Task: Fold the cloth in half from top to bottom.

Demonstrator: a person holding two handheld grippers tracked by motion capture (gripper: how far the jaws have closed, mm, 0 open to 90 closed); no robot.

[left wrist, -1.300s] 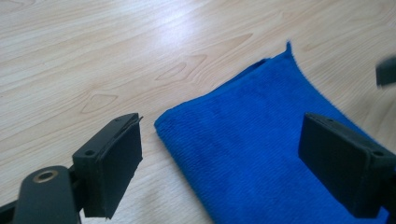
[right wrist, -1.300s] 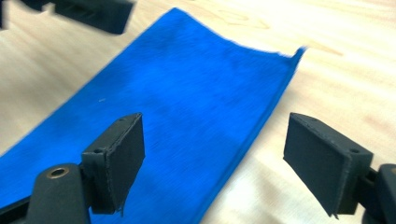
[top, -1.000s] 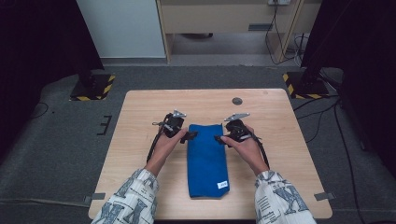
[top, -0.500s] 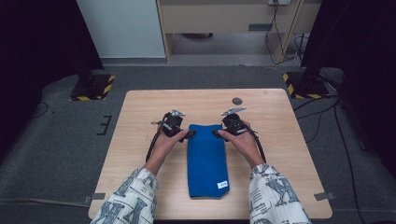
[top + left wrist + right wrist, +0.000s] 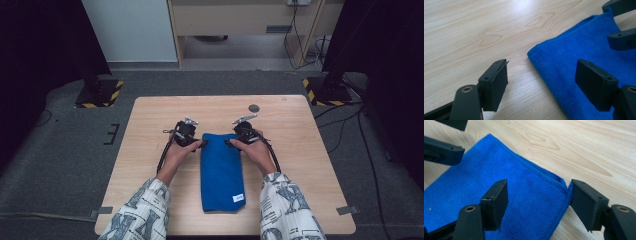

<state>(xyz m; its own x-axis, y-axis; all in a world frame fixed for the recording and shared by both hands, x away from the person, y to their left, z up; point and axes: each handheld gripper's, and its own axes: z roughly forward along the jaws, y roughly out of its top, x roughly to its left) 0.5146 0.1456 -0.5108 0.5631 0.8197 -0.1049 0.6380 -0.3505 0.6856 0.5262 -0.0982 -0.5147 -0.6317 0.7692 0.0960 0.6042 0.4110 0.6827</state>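
Blue towel [image 5: 529, 195] between tool [image 5: 537, 202] jaws

black hand-held gripper [image 5: 202, 144] pair, black cables, white patterned sleeves [image 5: 142, 212].

Towel [image 5: 221, 170]: solid bright blue, ribbed weave, w/ small white tag [image 5: 238, 198] nr tabletop's near edge. Tabletop [image 5: 300, 150]: pale wood, brown grain whorls; small dark grey disc [image 5: 254, 108] nr far edge. Tongs: left [image 5: 202, 144] & right [image 5: 229, 143] both matte black. Sleeves [image 5: 142, 212]: white w/ blue-grey print. Floor [image 5: 60, 165]: grey carpet; yellow-black hazard stripes [image 5: 116, 95] on stand bases.
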